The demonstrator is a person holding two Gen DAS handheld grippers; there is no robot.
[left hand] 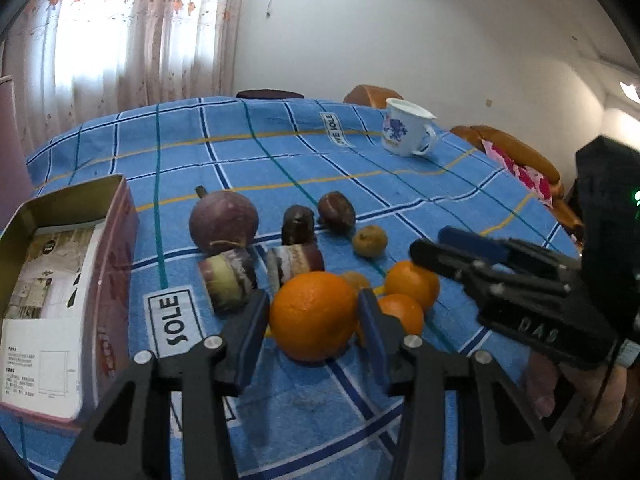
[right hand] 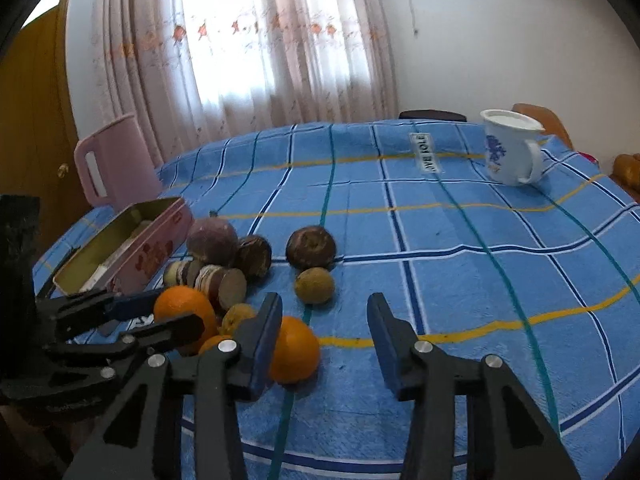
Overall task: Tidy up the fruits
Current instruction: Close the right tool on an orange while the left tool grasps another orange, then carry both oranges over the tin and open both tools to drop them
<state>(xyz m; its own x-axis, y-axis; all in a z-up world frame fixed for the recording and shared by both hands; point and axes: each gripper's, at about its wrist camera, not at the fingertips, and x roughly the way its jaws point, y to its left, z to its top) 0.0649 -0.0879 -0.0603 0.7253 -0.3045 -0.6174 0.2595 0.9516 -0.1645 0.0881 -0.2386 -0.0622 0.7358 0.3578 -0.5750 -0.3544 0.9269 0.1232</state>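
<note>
A large orange (left hand: 314,320) sits on the blue checked cloth between the fingers of my left gripper (left hand: 314,296), whose blue pads touch both its sides. In the right wrist view the left gripper (right hand: 180,314) flanks the same orange (right hand: 182,304). My right gripper (right hand: 324,300) stands open over bare cloth, with another orange (right hand: 296,350) just outside its left finger. Seen from the left wrist, the right gripper (left hand: 430,242) hovers above two smaller oranges (left hand: 412,284). Behind lie a purple round fruit (left hand: 224,220), two cut pieces (left hand: 228,280), two dark fruits (left hand: 336,212) and a small yellowish fruit (left hand: 370,242).
An open pink tin (left hand: 116,280) holding a printed leaflet stands at the left of the fruits. A white cup (left hand: 404,132) with a blue pattern stands at the far right. A pink board (right hand: 116,160) leans beyond the tin. Orange chairs (left hand: 516,152) edge the table.
</note>
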